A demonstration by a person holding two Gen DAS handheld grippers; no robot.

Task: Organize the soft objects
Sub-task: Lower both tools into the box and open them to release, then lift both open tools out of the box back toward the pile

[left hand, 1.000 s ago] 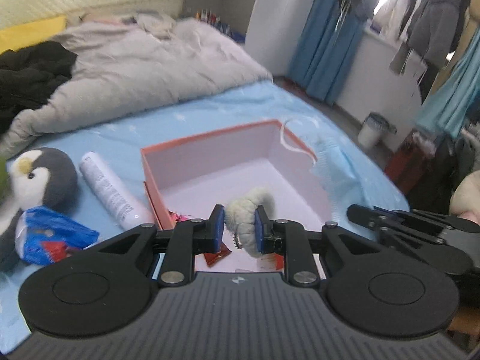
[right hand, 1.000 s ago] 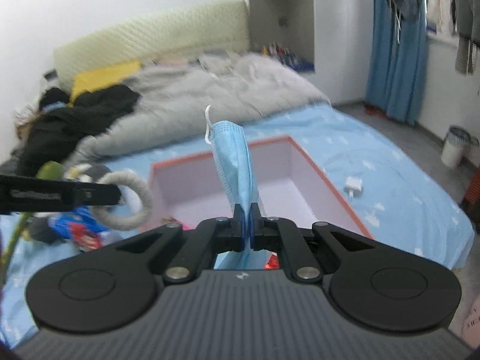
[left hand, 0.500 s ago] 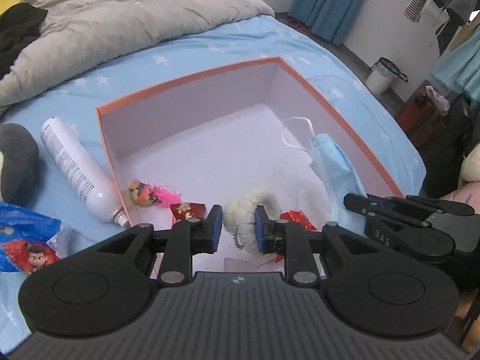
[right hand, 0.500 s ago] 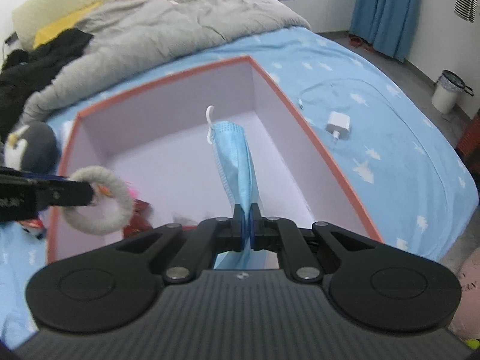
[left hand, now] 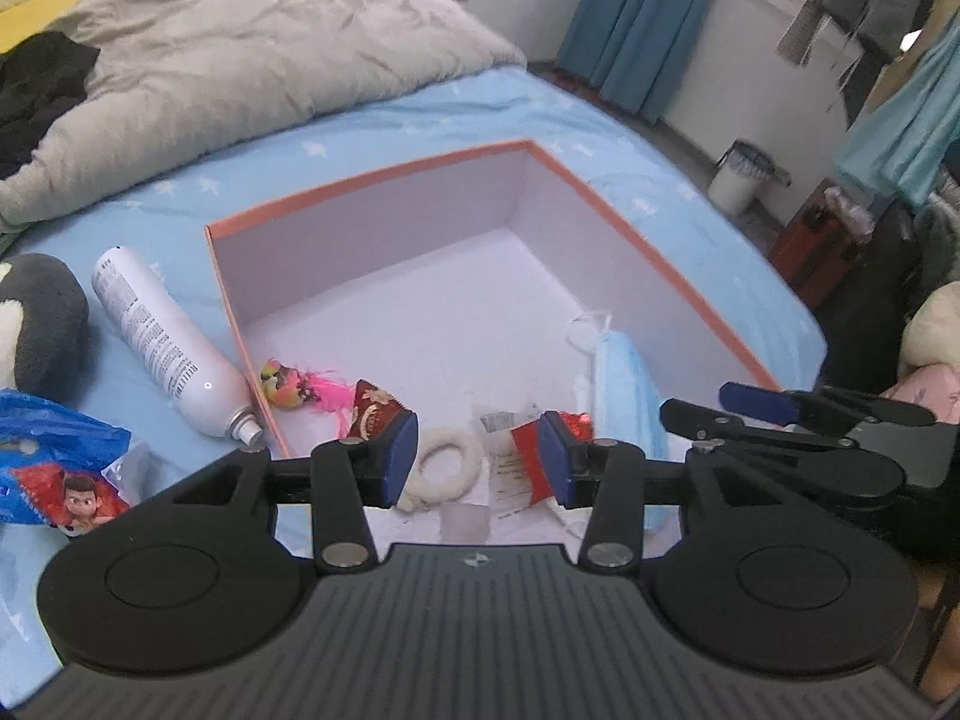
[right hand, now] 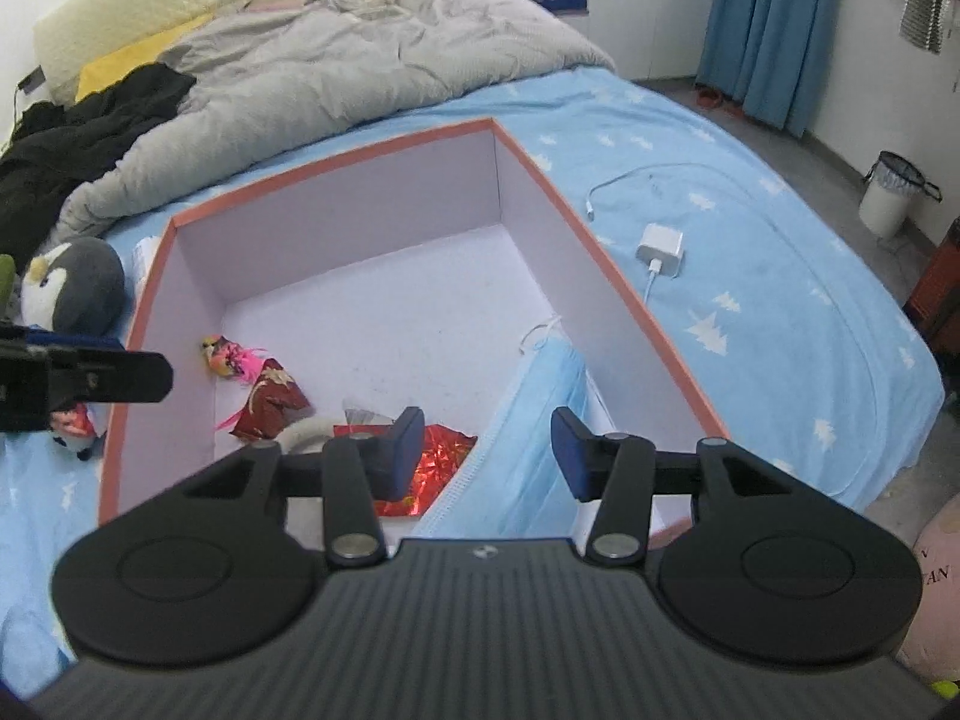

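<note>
Both your tongs are opening over the near end of the box [right hand: 606, 252] on the bed [right hand: 780, 312], and neither grips anything now: the left tongs [left hand: 477, 459] have let go of the fluffy ring [left hand: 447, 468], which lies on the box floor at the near edge, seen between the parted blue pads but not touched by them; the right tongs [right hand: 487, 453] have released the mask [right hand: 534, 414], which is slumped along the right wall near the front right corner, its ear loop pointing inward. To finish this drop well, let the jaws spread fully before you lift, so no pad drags the ring's fibres or the mask's loop back out. Draw each hand up and back toward yourself, clear of the box rim. The penguin [right hand: 75, 285] sits on the bed off the box's left side; judging by the task, that soft toy looks like a sensible next pick for the left tongs
</note>
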